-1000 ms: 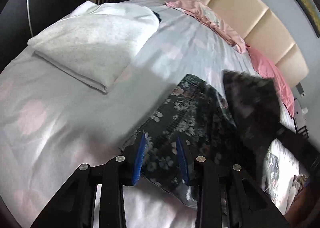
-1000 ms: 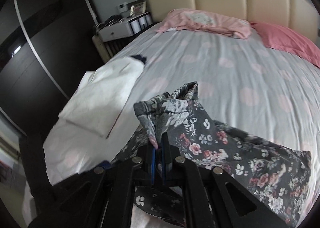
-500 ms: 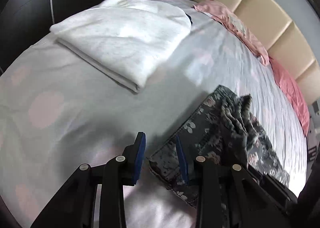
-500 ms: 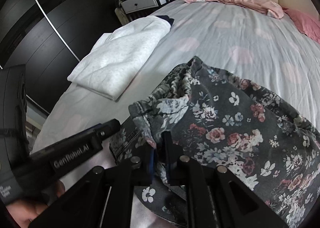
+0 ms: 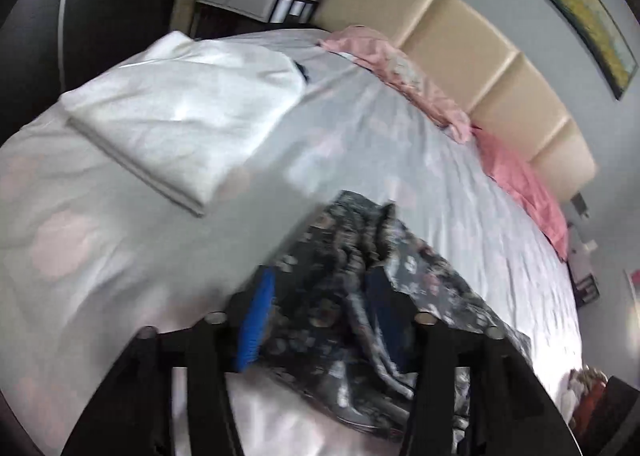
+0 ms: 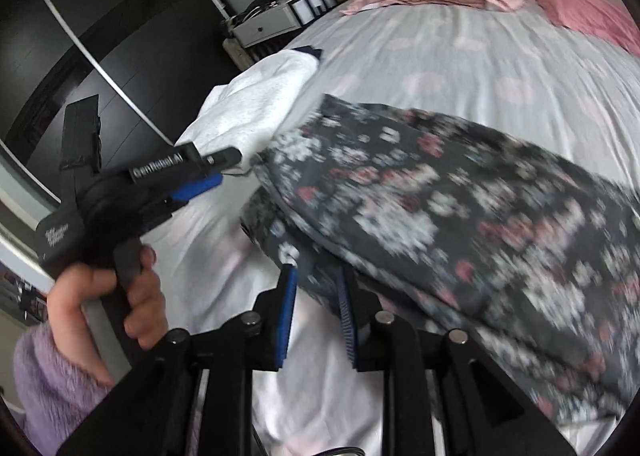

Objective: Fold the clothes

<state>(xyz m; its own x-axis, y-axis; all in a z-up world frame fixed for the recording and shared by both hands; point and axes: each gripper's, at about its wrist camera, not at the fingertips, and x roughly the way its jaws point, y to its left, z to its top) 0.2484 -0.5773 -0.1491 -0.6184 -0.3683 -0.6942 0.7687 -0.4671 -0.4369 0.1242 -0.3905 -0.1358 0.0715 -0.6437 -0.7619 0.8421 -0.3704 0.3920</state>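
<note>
A dark floral garment point(image 5: 416, 268) lies folded over on the pale bed sheet point(image 5: 100, 216). My left gripper point(image 5: 318, 308) sits low over its near edge. Its jaws are opening wide, with cloth lying loose between the blue pads point(image 5: 256, 320). In the right wrist view the floral garment point(image 6: 460, 208) is blurred by motion. My right gripper point(image 6: 316, 316) is at its near edge, its jaws opening, and a fold of cloth reaches in between the tips without being pressed. The left gripper point(image 6: 224, 168) shows there too, held by a hand point(image 6: 100, 296) in a lilac sleeve.
A folded white garment point(image 5: 180, 112) lies on the bed's far left point(image 6: 256, 112). Pink pillows point(image 5: 400, 72) line the beige headboard point(image 5: 460, 40). A white nightstand point(image 6: 268, 22) and a dark wardrobe point(image 6: 100, 36) stand beyond the bed's left side.
My right gripper swung the garment's corner over and down onto the bed, then parted its jaws from the cloth. The left gripper's jaws spread much wider over the near edge.
</note>
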